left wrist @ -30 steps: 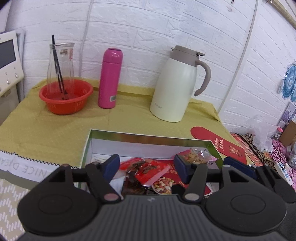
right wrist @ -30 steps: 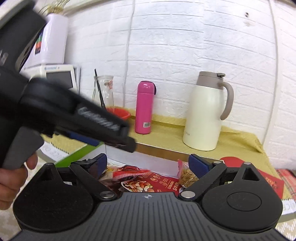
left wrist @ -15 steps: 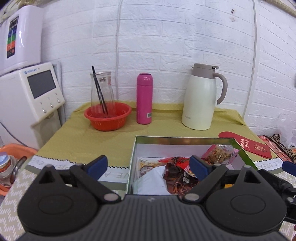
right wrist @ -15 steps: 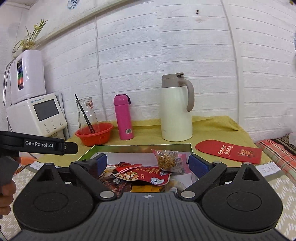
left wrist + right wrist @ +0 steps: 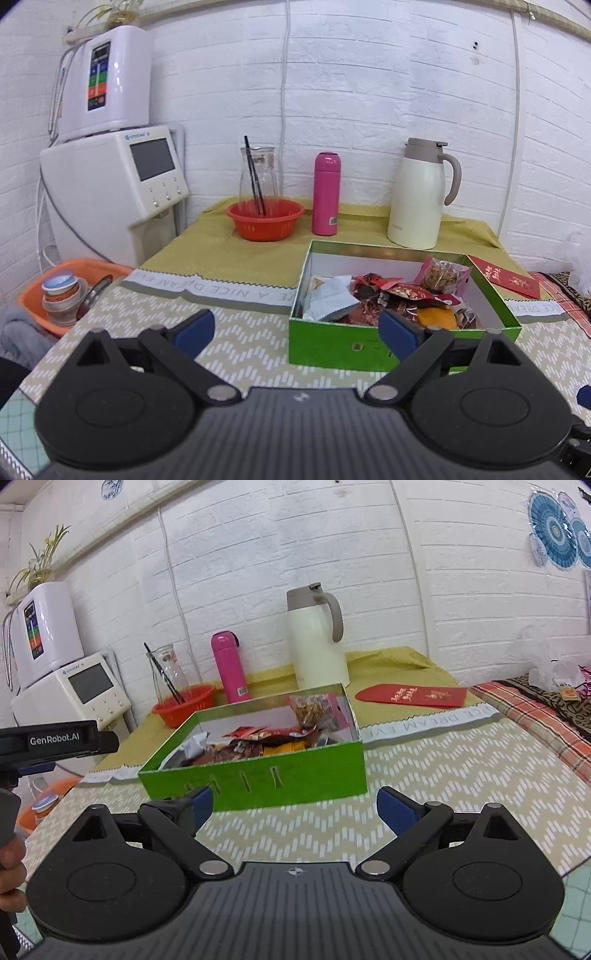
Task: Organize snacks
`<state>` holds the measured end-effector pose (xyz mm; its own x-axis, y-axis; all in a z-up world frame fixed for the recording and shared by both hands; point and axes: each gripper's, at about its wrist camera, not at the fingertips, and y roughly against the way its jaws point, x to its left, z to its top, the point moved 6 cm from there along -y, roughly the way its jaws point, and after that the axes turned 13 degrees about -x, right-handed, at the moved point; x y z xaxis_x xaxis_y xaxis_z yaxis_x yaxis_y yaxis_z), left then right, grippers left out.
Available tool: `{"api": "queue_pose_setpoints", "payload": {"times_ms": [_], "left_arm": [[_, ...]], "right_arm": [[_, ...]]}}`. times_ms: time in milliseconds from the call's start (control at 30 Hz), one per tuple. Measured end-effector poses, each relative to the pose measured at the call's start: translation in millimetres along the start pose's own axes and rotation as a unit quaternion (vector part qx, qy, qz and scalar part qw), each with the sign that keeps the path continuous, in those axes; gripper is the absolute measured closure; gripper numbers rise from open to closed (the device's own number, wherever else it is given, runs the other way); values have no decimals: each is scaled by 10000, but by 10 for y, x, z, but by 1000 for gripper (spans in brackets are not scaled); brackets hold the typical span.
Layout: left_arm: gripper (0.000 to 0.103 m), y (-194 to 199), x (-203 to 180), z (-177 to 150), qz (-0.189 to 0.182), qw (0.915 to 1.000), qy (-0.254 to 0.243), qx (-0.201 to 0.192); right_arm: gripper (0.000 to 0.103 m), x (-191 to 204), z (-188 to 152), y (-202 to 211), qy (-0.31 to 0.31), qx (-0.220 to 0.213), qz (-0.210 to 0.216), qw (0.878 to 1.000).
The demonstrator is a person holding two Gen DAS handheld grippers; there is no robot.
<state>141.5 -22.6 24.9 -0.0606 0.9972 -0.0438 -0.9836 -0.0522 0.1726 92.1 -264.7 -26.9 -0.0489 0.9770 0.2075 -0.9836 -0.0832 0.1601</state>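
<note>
Snack packets (image 5: 391, 295) lie heaped inside the green box (image 5: 295, 771) on the patterned cloth, apparently gathered there for tidiness. Left gripper (image 5: 295, 330) and right gripper (image 5: 293, 806) hover short of the box, fingers spread, gripping nothing.

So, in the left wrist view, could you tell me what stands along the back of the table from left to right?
Red basket with the glass jug in it → pink bottle → cream thermos.

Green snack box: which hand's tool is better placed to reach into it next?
Probably left: the left tool stands open at the green cardboard snack box, one fingertip overlapping its near wall; the right tool is open but short of it.
</note>
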Motion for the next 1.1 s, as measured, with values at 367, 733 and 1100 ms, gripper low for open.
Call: {"api": "queue_pose_setpoints", "payload": {"times_ms": [367,733,1100], "left_arm": [[11,672,227,-125,71,9997,98,-206],[11,893,206,-145,49,9995,-15,-296],[11,873,149,-206,-67,9996,-210,-188]], "right_arm": [[0,141,-184,486,378,-30,92,9992],[0,253,-268,578,610,-5,191,9980],[0,229,-341,545,660,160,130,9976]]}}
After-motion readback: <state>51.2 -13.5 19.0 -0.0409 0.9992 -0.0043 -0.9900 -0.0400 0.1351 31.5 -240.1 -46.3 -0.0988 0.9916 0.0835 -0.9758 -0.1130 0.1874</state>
